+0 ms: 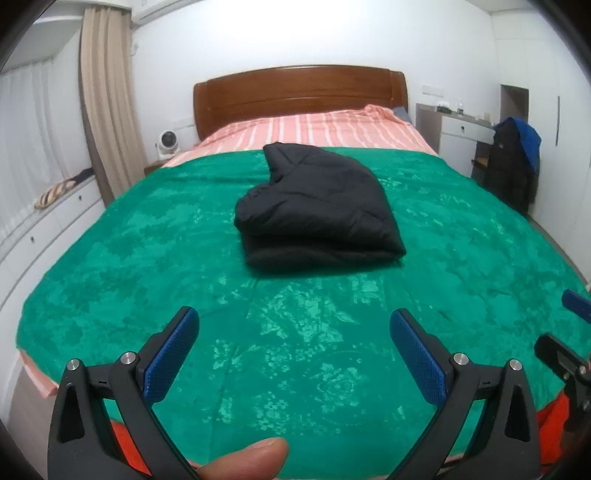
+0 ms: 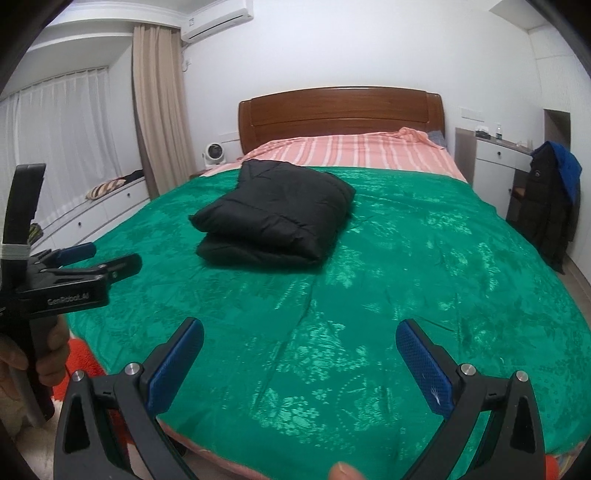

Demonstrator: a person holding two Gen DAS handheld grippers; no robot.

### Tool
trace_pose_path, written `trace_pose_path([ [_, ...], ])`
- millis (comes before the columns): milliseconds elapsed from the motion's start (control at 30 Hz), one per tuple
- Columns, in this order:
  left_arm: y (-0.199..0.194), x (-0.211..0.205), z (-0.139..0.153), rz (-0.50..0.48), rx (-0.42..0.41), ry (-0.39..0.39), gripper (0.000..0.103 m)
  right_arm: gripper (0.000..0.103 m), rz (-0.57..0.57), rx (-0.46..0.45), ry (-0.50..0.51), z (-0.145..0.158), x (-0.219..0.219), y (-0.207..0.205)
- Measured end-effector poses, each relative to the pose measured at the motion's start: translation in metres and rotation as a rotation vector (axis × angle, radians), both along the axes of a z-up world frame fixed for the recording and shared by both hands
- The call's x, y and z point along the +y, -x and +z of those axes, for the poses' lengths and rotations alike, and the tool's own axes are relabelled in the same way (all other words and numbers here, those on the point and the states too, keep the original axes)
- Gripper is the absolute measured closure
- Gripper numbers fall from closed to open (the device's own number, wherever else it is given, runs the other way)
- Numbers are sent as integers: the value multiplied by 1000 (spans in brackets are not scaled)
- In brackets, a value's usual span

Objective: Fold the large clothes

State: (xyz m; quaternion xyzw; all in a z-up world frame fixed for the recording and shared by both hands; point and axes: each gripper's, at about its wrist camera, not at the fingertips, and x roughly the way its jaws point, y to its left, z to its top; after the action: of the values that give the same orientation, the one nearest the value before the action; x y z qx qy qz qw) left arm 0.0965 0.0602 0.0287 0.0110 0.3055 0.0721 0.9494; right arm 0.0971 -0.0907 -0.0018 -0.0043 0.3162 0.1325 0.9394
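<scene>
The black jacket (image 1: pixel 317 206) lies folded on the green blanket (image 1: pixel 147 266); left tongs (image 1: pixel 294 334) and right tongs (image 2: pixel 300 345) both gape wide, holding nothing.

Pretty ordinary bedroom: plain white walls (image 2: pixel 351 48), a glossy brown wooden headboard (image 2: pixel 340 110), beige floor-length curtain (image 2: pixel 155 110) next to sheer white window drapes (image 2: pixel 55 122), white wall-mounted air conditioner (image 2: pixel 218 18), small white round fan (image 2: pixel 213 152) beside the bed.
</scene>
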Motion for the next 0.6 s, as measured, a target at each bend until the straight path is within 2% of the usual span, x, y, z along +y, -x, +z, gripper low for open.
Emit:
trace_pose_path([
  [600,9,-2,13,-23,-16,16,0,0,28,14,-5,1,6,0],
])
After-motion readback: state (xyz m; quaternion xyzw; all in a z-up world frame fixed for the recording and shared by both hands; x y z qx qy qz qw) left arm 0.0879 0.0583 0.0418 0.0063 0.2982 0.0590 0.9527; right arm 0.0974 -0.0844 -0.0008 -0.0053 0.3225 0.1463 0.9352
